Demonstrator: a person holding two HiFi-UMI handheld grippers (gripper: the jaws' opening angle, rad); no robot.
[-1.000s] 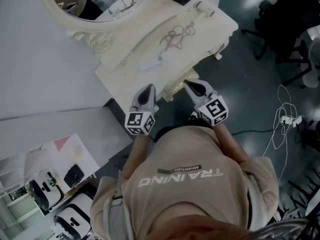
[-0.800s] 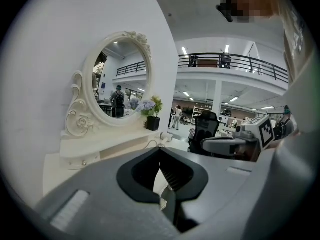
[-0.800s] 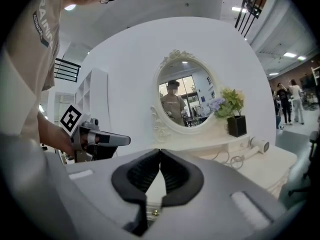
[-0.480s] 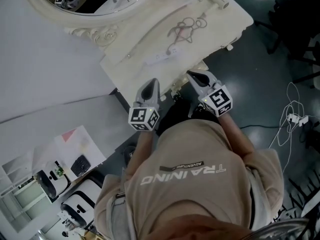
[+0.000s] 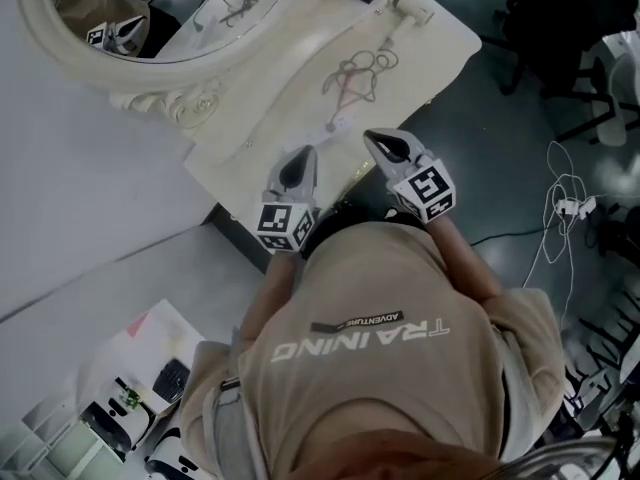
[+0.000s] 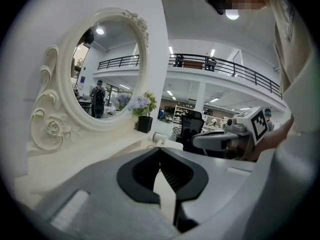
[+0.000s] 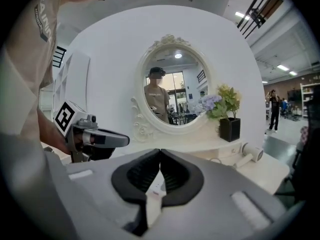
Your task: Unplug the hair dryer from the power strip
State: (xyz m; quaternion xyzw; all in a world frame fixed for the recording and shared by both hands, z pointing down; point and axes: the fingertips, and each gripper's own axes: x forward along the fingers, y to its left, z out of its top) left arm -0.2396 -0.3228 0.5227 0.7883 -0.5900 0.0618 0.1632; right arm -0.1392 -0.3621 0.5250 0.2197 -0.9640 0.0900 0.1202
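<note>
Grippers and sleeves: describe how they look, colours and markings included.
The left gripper and right gripper are alike: light grey shells tapering to a point, with black ribbed pads set in a dark surround. Each carries a white cube printed with black square markers. No cables show on them. The person wears a beige short-sleeved T-shirt with white lettering across it.

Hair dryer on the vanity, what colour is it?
The hair dryer is white; right gripper view shows it best.

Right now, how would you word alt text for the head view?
From above, a person holds the left gripper and right gripper, both shut, at the near edge of a cream dressing table. A hair dryer lies at its far end, cord looped across the top.
</note>
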